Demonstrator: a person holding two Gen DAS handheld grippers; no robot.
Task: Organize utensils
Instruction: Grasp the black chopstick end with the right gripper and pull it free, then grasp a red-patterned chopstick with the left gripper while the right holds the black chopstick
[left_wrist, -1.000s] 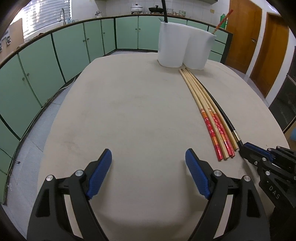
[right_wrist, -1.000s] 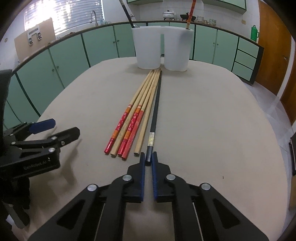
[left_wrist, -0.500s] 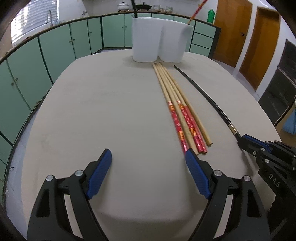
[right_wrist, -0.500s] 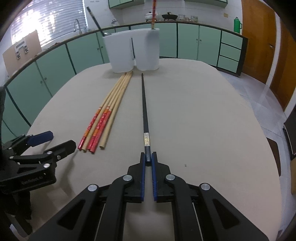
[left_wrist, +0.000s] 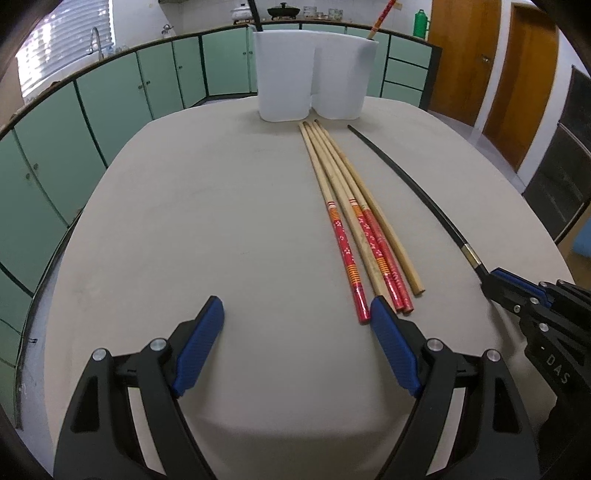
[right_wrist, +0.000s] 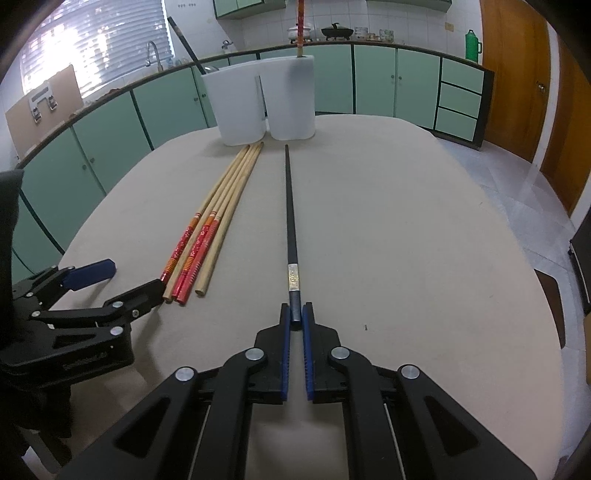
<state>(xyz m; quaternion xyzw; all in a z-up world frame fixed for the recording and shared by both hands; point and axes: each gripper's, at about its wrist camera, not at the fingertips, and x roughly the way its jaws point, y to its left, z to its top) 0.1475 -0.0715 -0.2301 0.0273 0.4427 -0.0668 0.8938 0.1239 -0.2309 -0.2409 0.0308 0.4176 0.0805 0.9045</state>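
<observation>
Pickup step: the right hand-held gripper clamps the black chopstick, tip pointing toward 12 o'clock. Next, lift it into the white holder. The left hand-held gripper gapes wide, holding nothing.

The white holder hides the lower ends of the 2 sticks in it; the black chopstick has its butt buried between the right tool pads.

The left gripper hovers low with its blue-padded fingers spread wide apart. Beside it, the right gripper has its fingers pinched nearly together.
</observation>
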